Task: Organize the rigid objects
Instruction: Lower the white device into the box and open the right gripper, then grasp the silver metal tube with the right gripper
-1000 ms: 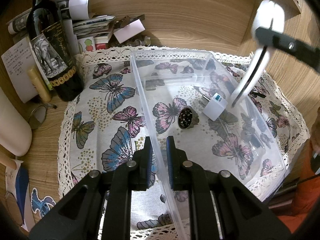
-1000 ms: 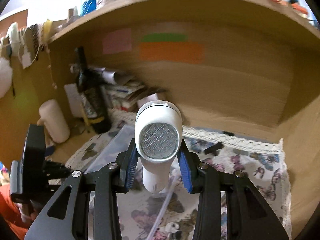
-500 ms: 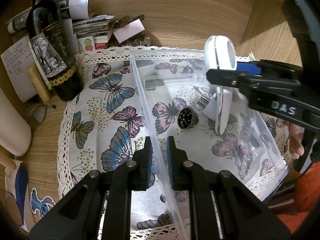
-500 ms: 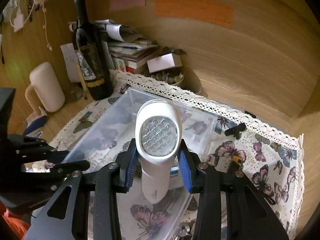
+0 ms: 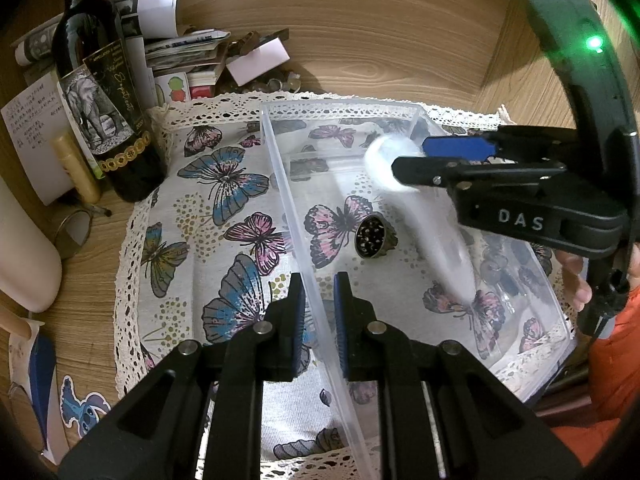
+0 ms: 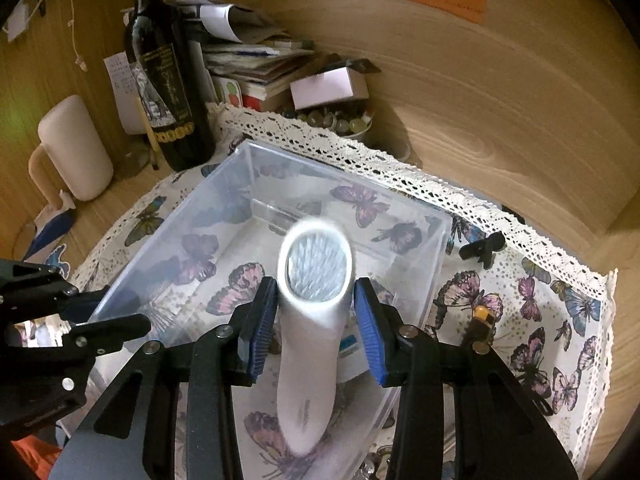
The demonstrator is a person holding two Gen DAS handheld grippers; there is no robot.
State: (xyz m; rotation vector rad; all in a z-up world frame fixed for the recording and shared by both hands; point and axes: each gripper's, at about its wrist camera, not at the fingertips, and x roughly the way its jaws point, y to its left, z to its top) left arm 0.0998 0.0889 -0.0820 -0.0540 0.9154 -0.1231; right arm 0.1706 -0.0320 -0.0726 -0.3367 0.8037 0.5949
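With the left gripper clamped on the bin wall to steady it, the right gripper stood slack around the blurred shaver dropping inside; a low release would soften its landing.

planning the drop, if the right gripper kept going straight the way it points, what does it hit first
Likely the bin floor: the right gripper points down into it, with the white device between its jaws leading. Depth is unclear, and the device is blurred.
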